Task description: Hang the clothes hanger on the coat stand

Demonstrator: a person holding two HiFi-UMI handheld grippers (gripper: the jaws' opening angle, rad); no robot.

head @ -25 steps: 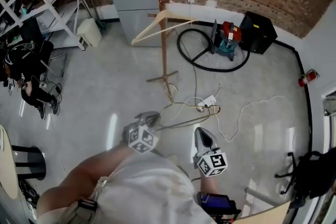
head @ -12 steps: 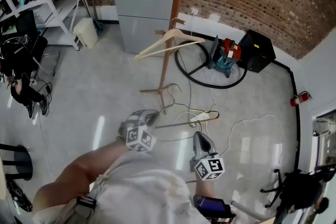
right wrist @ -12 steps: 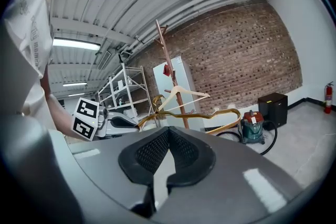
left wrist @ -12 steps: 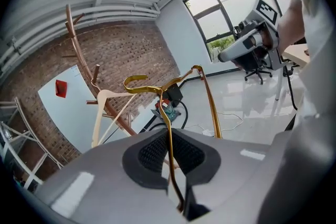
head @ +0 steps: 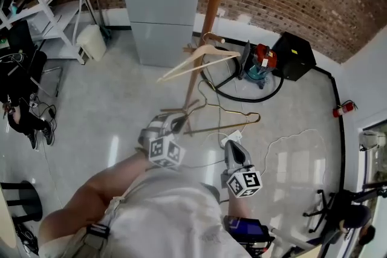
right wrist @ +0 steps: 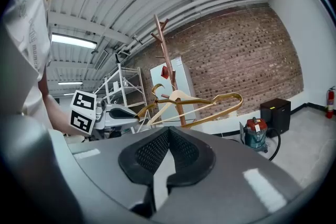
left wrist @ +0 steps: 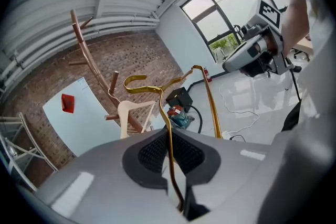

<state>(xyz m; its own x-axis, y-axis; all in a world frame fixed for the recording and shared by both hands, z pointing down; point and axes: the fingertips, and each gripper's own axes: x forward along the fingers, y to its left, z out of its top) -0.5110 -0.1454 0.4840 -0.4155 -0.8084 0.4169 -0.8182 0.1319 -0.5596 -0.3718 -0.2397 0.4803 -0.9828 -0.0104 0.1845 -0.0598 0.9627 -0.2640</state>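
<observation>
Lifted and carried nearer since the earlier frame, the thin gold wire hanger (head: 225, 127) now sits level beside the round wooden pole of the coat stand (head: 207, 27), under the pale wooden hanger (head: 208, 51) on a peg at 12 o'clock. The left gripper (head: 177, 124) has its fingers clamped on the wire's 9 o'clock end. At 5 o'clock, the right gripper (head: 232, 147) has its fingers closed on nothing.
</observation>
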